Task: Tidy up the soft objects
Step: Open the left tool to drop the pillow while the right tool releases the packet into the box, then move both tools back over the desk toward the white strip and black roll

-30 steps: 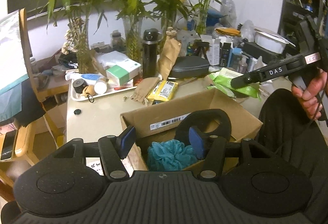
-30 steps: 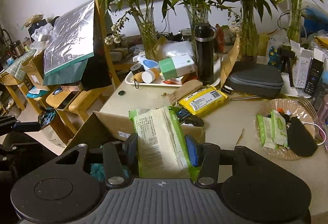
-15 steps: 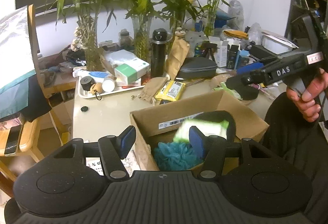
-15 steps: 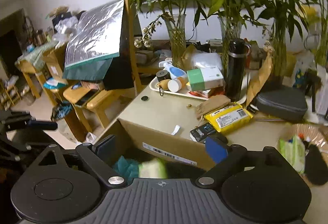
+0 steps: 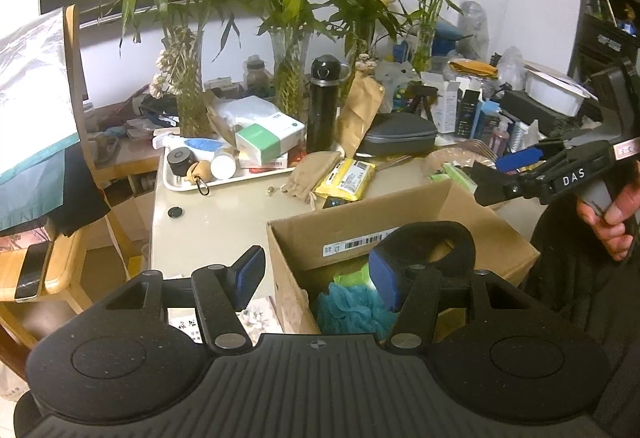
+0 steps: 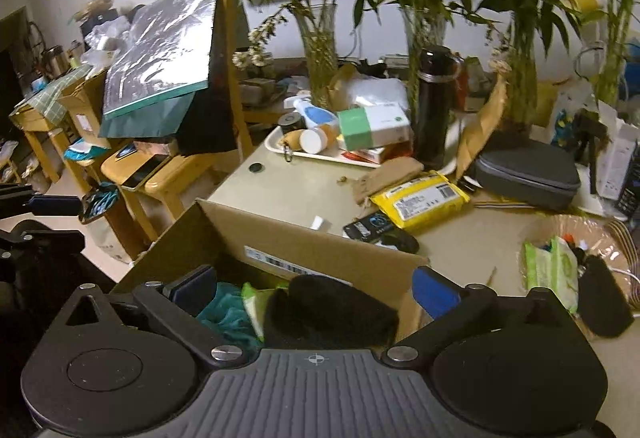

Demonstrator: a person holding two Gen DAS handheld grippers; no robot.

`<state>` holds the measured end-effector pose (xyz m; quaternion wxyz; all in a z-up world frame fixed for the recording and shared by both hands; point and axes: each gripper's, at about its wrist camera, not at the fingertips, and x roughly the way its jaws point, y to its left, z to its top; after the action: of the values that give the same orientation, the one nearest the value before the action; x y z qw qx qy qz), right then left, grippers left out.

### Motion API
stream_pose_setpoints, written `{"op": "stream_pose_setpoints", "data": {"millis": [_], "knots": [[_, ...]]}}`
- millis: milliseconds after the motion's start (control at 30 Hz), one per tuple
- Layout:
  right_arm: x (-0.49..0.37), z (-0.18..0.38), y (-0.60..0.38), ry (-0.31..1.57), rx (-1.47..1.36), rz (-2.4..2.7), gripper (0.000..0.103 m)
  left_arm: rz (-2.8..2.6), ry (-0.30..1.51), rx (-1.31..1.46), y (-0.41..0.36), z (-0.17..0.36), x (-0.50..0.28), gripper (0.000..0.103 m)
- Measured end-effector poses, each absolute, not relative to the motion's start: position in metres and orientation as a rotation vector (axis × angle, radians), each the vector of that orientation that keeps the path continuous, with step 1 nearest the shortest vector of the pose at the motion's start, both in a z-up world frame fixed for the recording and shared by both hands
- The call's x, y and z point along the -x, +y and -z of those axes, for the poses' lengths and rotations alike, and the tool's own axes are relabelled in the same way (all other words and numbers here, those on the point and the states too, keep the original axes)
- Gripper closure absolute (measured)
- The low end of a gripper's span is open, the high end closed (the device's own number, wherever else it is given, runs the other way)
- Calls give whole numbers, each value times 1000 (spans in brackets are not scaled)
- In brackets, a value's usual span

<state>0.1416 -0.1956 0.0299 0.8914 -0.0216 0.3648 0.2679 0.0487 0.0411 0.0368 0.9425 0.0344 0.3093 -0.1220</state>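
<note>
A cardboard box (image 5: 352,217) stands at the table's near edge; it also shows in the right wrist view (image 6: 320,246). Inside lie a teal bath pouf (image 5: 352,308), a black neck pillow (image 5: 440,238) and a green wipes pack (image 6: 256,304). My left gripper (image 5: 316,278) is open and empty, straddling the box's near left corner. My right gripper (image 6: 316,286) is open and empty above the box; it also shows in the left wrist view (image 5: 500,173). Another green wipes pack (image 6: 552,270) and a black soft item (image 6: 604,298) lie in a woven basket (image 6: 560,226).
A yellow packet (image 6: 420,197), a tan pouch (image 6: 388,173), a grey case (image 6: 524,169), a black flask (image 6: 432,105), a white tray (image 6: 292,153) with small items and several vases with bamboo crowd the table. Wooden stools (image 6: 160,173) stand at the left.
My right gripper opened and let go of the green wipes pack, which fell into the box. The right gripper has drawn back a little. The left gripper stayed open near the box.
</note>
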Motion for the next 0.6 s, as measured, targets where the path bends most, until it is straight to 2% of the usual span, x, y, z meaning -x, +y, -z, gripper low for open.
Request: {"op": "stream_pose_setpoints", "data": {"millis": [600], "knots": [[-152, -12, -202, 742, 59, -439, 0, 210, 678, -68, 39, -26, -72, 46]]}}
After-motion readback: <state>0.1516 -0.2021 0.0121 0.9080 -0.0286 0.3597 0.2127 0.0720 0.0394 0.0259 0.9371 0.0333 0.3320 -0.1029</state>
